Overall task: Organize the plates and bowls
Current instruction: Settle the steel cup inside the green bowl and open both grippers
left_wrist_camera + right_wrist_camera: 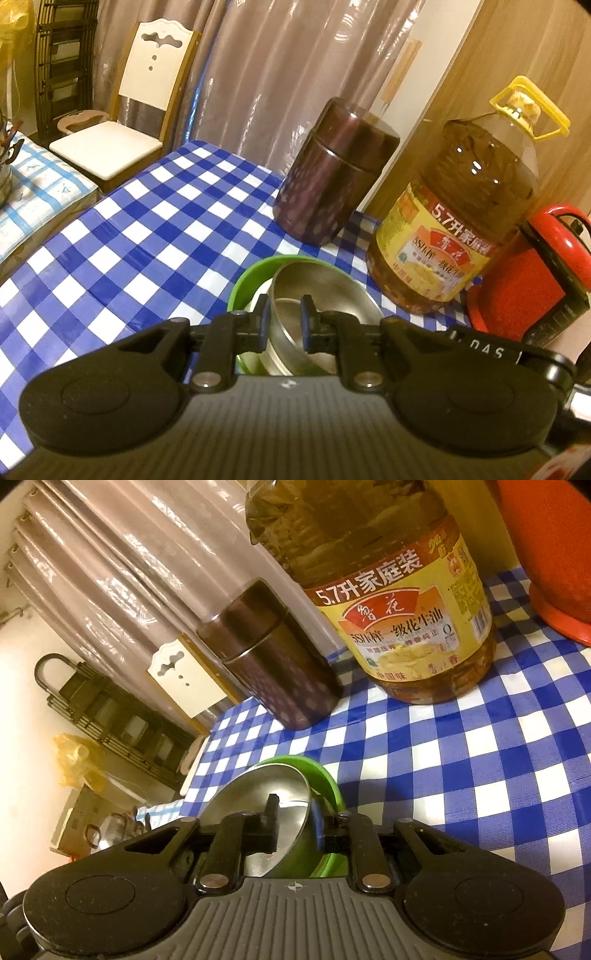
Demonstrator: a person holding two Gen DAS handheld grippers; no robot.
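Observation:
A steel bowl [325, 295] sits tilted inside a green bowl [243, 288] on the blue-and-white checked tablecloth [147, 240]. My left gripper [284, 319] is shut on the steel bowl's near rim, one finger outside the wall and one inside. In the right wrist view, my right gripper [294, 821] straddles the rim of the same steel bowl [251, 794]. Its left finger is inside, clear of the wall, and its right finger stands between the steel wall and the green bowl [328, 779]. That gripper's pads do not pinch the wall.
Just behind the bowls stand a big oil bottle [450, 229] with a yellow handle, a dark brown canister [332, 173] and a red jug [528, 273]. A white chair [129, 110] and curtains lie beyond the table's far edge.

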